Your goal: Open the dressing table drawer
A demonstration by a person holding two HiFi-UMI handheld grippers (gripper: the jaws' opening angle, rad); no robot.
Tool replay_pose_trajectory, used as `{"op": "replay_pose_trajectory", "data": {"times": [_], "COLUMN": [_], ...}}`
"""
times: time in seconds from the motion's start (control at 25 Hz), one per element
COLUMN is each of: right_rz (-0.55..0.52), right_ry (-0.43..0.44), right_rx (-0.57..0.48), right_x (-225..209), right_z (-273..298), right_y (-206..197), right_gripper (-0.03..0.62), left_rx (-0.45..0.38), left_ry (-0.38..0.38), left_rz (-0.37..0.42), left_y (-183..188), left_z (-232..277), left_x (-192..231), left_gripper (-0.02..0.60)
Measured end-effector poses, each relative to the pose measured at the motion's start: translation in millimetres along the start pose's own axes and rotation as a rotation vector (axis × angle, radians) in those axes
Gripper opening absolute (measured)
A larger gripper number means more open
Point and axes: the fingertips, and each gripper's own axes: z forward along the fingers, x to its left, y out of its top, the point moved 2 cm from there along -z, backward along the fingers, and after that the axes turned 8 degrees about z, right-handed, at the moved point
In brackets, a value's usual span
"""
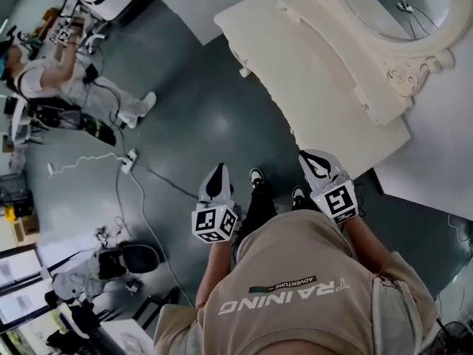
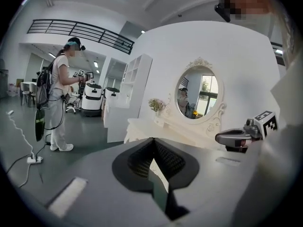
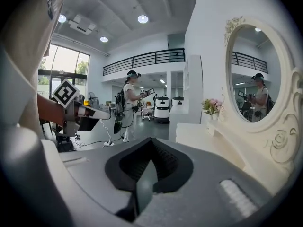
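The cream dressing table (image 1: 310, 80) with its oval mirror (image 1: 384, 21) stands at the upper right of the head view, ahead of me. From above I cannot make out its drawer front. My left gripper (image 1: 216, 177) and right gripper (image 1: 316, 163) hang over the grey floor close to my body, short of the table. In the left gripper view the jaws (image 2: 152, 140) are shut with nothing in them, and the table (image 2: 151, 126) lies beyond them. In the right gripper view the jaws (image 3: 151, 140) also meet, empty, with the table (image 3: 203, 131) to their right.
Another person (image 1: 52, 72) stands on the floor at the far left. A white cable and power strip (image 1: 127, 161) lie between us. Equipment on a dark base (image 1: 118, 261) sits at the lower left. A white shelf unit (image 2: 130, 93) stands left of the table.
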Motion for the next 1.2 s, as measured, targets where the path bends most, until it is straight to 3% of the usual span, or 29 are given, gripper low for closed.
{"op": "replay_pose_trajectory", "data": {"times": [0.08, 0.32, 0.48, 0.68, 0.96, 1.2], "right_rz": [0.014, 0.071, 0.052, 0.032, 0.116, 0.213], "right_ry": [-0.035, -0.107, -0.152, -0.267, -0.444, -0.582], "right_rx": [-0.005, -0.053, -0.049, -0.05, -0.016, -0.054], "right_x": [0, 1, 12, 14, -18, -46], "right_z": [16, 66, 94, 113, 91, 75], "right_y": [10, 38, 54, 67, 51, 34], "right_gripper": [0.003, 0.003, 0.003, 0.003, 0.003, 0.003], "left_rx": [-0.009, -0.058, -0.042, -0.031, -0.023, 0.001], "left_ry": [-0.05, -0.201, -0.283, -0.408, -0.579, -0.73], "left_rz": [0.004, 0.123, 0.132, 0.262, 0.297, 0.356], "left_y": [8, 39, 44, 41, 43, 57], "left_z": [20, 77, 97, 130, 172, 204], "left_x": [12, 37, 55, 59, 23, -22], "left_gripper": [0.018, 0.018, 0.018, 0.018, 0.018, 0.018]}}
